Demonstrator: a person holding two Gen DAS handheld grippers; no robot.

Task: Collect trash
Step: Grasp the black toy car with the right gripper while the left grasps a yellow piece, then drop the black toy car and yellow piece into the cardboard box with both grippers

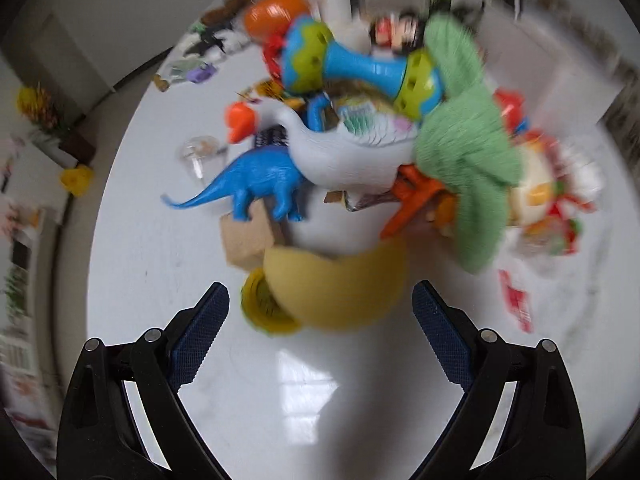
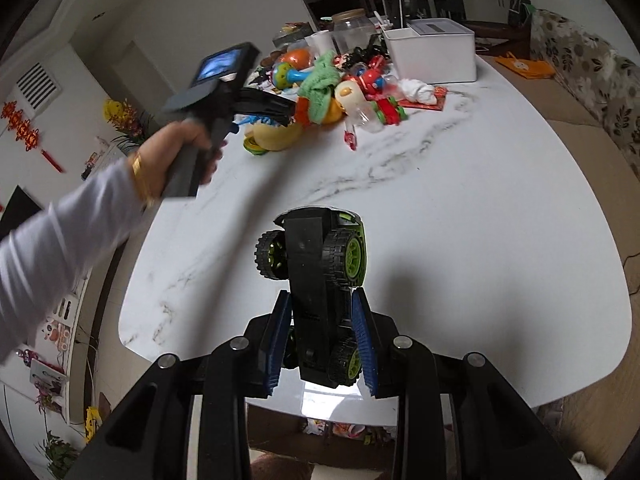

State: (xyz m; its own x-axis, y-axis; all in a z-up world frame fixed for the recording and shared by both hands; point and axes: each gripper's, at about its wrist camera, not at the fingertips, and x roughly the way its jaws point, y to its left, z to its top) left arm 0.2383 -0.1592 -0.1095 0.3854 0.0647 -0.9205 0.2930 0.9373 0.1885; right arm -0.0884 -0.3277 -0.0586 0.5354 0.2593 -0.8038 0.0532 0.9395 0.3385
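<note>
Your left hand [image 2: 188, 148], at ten o'clock in the right wrist view, aims the left gripper [image 1: 320, 312] steeply down at the toy pile, jaws spread with nothing pinched; a yellow curved piece [image 1: 340, 284] lies just ahead at twelve o'clock. Your right gripper [image 2: 322, 336] pinches a black toy car [image 2: 316, 276] with green-hubbed wheels, underside up, above the marble table [image 2: 460, 208]. Bare tabletop spreads toward three o'clock; the near edge runs below the car.

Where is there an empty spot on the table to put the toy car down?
The wide bare marble between the toy pile and the table's near edge is free, right under the toy car. It is crowded at the far end, around the pile and the white box.
</note>
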